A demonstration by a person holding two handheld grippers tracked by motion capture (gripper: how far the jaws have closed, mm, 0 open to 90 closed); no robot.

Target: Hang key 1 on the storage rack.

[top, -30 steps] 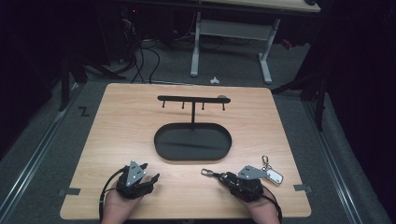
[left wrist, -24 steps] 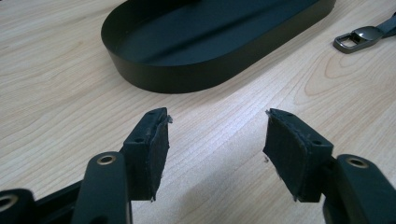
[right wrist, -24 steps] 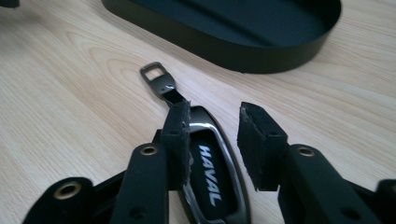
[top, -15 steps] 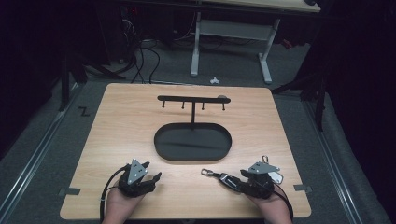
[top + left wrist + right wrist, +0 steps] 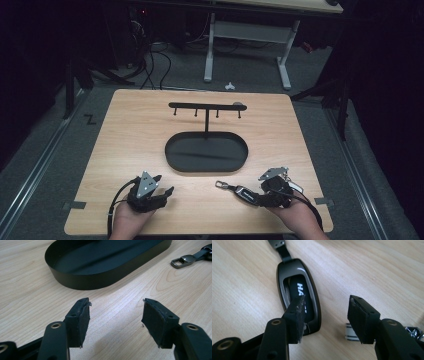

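Near the surface's [image 5: 150,130] front edge, the right hand-held gripper [image 5: 325,306], jaws apart, sits off-centre beside the dark oval key fob [image 5: 298,287], so closing could nudge it aside.

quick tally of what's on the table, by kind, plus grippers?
Black oval metal tray with its hook rack: 1
Dark key fob on strap with clasp: 1
Silver key bunch: 1
Hand-held black two-jaw grippers: 2, left gripper, right gripper, both open
Total: 5
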